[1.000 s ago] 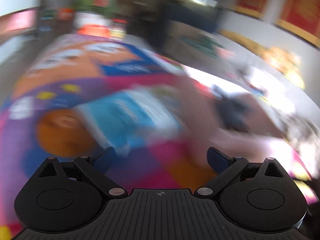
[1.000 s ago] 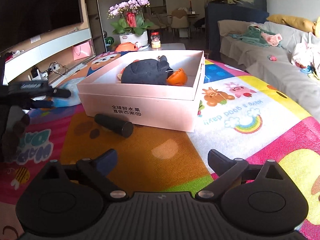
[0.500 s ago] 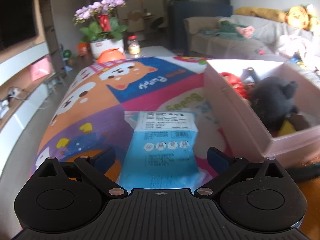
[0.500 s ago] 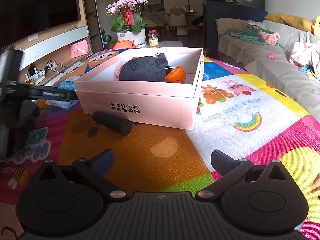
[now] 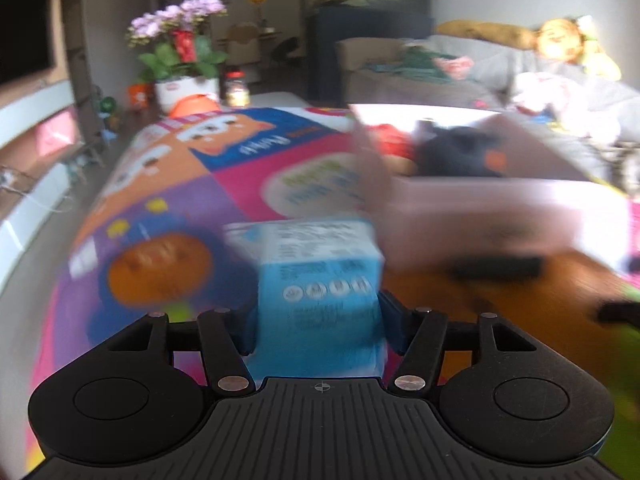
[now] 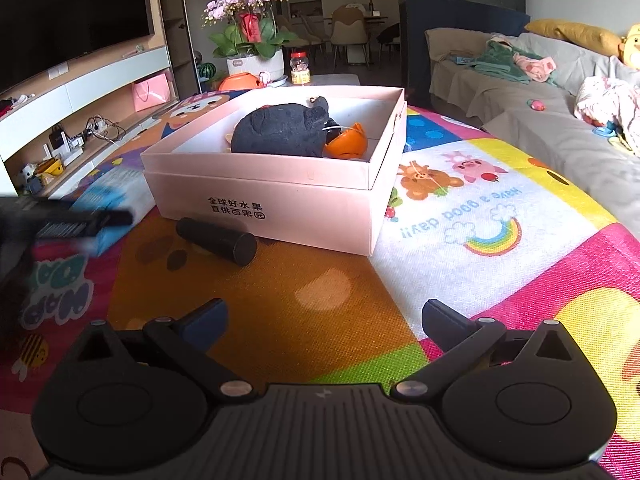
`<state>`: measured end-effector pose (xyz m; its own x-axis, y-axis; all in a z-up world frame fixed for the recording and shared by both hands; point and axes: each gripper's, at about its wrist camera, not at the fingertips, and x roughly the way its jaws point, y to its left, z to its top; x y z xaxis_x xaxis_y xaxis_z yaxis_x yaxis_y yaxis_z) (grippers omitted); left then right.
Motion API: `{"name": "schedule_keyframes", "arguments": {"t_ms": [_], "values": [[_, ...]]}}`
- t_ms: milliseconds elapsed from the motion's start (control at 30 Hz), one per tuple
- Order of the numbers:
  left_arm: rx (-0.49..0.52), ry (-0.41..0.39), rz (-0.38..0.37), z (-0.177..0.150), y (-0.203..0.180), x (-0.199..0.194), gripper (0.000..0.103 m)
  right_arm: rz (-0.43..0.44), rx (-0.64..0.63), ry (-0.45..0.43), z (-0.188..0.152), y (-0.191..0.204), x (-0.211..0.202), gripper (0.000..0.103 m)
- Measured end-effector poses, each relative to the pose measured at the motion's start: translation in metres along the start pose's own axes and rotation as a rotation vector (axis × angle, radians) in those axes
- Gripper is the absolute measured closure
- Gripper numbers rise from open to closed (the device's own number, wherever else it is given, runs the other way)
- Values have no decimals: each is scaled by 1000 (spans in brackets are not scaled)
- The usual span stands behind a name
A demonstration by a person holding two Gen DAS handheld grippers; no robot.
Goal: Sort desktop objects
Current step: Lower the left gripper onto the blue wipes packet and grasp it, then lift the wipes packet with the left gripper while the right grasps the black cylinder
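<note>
Playmat (image 6: 460, 208): one box (image 6: 280, 192), one cylinder (image 6: 218, 236); left tongs (image 5: 318, 322) clamp one blue pack (image 5: 320, 284), right tongs (image 6: 324, 316) wide.

Our left gripper (image 5: 318, 320) clamped, both fingers pressed against sides of blue packet (image 5: 320, 300), view motion-blurred. Our right gripper (image 6: 324, 316) low over mat, jaws spread wide, nothing between fingers, held level, pointing forward.

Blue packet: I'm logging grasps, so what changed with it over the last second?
The left hand-held gripper closed on the blue packet, which lay between open fingers half a second ago. The right hand-held gripper stayed open; the pink box and black cylinder stayed put.
</note>
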<state>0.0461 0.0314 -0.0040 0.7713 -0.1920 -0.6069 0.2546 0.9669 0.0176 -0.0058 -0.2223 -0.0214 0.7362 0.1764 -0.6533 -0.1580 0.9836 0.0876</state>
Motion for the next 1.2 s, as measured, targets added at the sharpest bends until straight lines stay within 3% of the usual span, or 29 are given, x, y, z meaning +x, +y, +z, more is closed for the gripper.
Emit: {"name": "schedule_keyframes", "arguments": {"t_ms": [133, 233, 300, 367, 500, 567, 700, 733, 833, 867, 1067, 1200], "values": [[5, -11, -125, -28, -21, -37, 32, -20, -46, 17, 3, 8, 3, 0], [61, -26, -143, -42, -32, -48, 26, -25, -81, -17, 7, 22, 0, 1], [60, -39, -132, -43, -32, -49, 22, -12, -102, -17, 13, 33, 0, 9], [23, -40, -129, -42, -28, -46, 12, -2, -123, 3, 19, 44, 6, 25], [-32, -48, -136, -42, -20, -47, 8, 20, -111, 46, 31, 56, 24, 37], [-44, -62, -135, -43, -18, -49, 8, -4, -111, 53, 33, 57, 30, 38], [-54, -77, -131, -44, -17, -51, 7, -154, -109, 46, 35, 48, 31, 38], [-56, -77, -130, -44, -16, -51, 6, -151, -88, 43, 37, 46, 26, 36], [-59, -72, -121, -43, -16, -49, 6, -86, -28, 23, 44, 49, 13, 13], [-58, -74, -118, -43, -17, -50, 6, -71, -15, 17, 48, 54, 12, 11], [-29, -106, -104, -45, -21, -55, 3, -50, 158, 137, 68, 82, 53, 11], [-47, -102, -101, -45, -18, -54, 3, -97, 179, 138, 68, 97, 75, 12]]}}
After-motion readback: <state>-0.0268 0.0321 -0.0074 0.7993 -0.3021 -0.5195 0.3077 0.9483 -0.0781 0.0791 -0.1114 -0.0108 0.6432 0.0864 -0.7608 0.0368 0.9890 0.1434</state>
